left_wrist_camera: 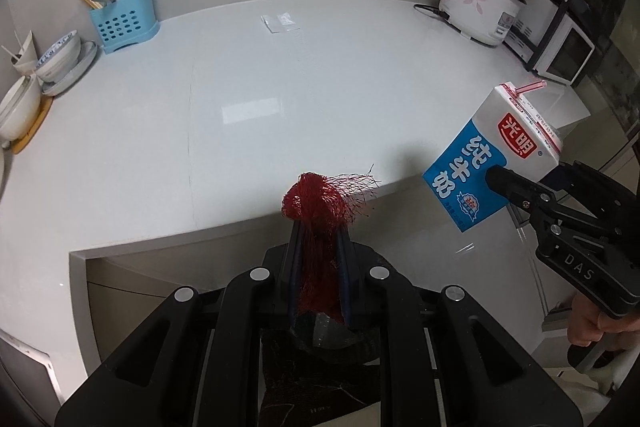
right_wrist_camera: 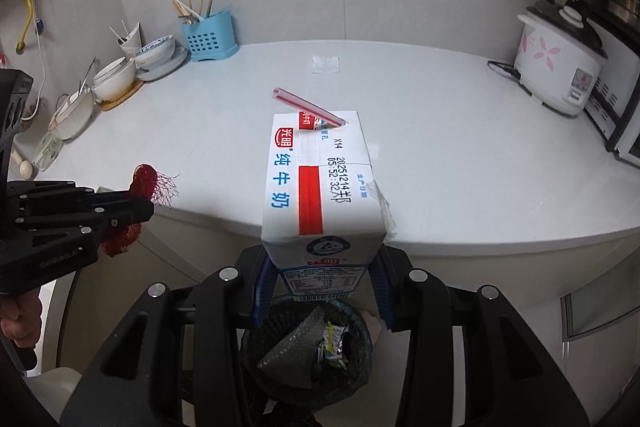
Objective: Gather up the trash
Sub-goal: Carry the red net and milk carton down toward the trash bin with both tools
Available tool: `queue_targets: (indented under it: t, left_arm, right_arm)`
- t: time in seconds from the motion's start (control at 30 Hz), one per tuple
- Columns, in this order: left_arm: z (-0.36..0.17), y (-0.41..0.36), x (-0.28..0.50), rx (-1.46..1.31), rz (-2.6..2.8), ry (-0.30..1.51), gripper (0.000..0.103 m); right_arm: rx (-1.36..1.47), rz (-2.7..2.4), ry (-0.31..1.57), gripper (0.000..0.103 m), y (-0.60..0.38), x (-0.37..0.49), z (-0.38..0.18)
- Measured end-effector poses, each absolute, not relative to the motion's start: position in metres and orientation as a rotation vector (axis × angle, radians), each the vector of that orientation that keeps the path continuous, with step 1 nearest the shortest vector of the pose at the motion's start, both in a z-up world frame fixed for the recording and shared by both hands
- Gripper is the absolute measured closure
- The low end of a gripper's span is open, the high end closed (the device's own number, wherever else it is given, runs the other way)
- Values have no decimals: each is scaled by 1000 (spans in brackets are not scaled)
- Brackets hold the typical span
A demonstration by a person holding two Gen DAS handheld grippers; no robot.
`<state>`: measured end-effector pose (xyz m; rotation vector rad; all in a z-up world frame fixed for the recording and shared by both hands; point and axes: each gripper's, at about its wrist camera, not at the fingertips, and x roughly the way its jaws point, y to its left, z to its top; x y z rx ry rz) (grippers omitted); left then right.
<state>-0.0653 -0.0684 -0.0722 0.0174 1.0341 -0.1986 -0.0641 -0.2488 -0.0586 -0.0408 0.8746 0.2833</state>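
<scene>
A bundle of red mesh netting (left_wrist_camera: 320, 223) is clamped between the two fingers of the left gripper (left_wrist_camera: 318, 227), whose jaws are closed on it. The netting runs the length of the gap between the fingers, and a bunched knot with loose frayed threads is seen projecting beyond the fingertips. In the right wrist view the same netting (right_wrist_camera: 146, 183) is seen at the left, sticking out past the tip of the left gripper (right_wrist_camera: 136, 207), with more of it hanging below the fingers.

A blue and white milk carton (right_wrist_camera: 320, 183) is gripped by the right gripper (right_wrist_camera: 324, 267), the jaws closed against its two side faces near its bottom end. Most of the carton extends forward beyond the fingertips. A pink straw (right_wrist_camera: 308, 107) is inserted in its top and is tilted to the far left. In the left wrist view the carton (left_wrist_camera: 492, 155) is seen at the right, held tilted by the right gripper (left_wrist_camera: 520, 183).

Both items are held off the near edge of the white countertop (left_wrist_camera: 240, 107). A black-lined trash bin (right_wrist_camera: 308, 343) holding bubble wrap and wrappers is seen directly below the carton. A clear wrapper (left_wrist_camera: 280, 22) lies on the far part of the countertop. A blue utensil holder (left_wrist_camera: 122, 23), stacked bowls (left_wrist_camera: 56, 61) and a rice cooker (left_wrist_camera: 480, 3) are set along the far edge.
</scene>
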Motion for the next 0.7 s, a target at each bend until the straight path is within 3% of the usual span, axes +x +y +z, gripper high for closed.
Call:
queue_targets:
  t: [0.7]
  left_arm:
    - [-183, -83, -75, 93, -210, 1187, 89]
  right_arm:
    - [-50, 285, 1082, 64, -244, -74, -160]
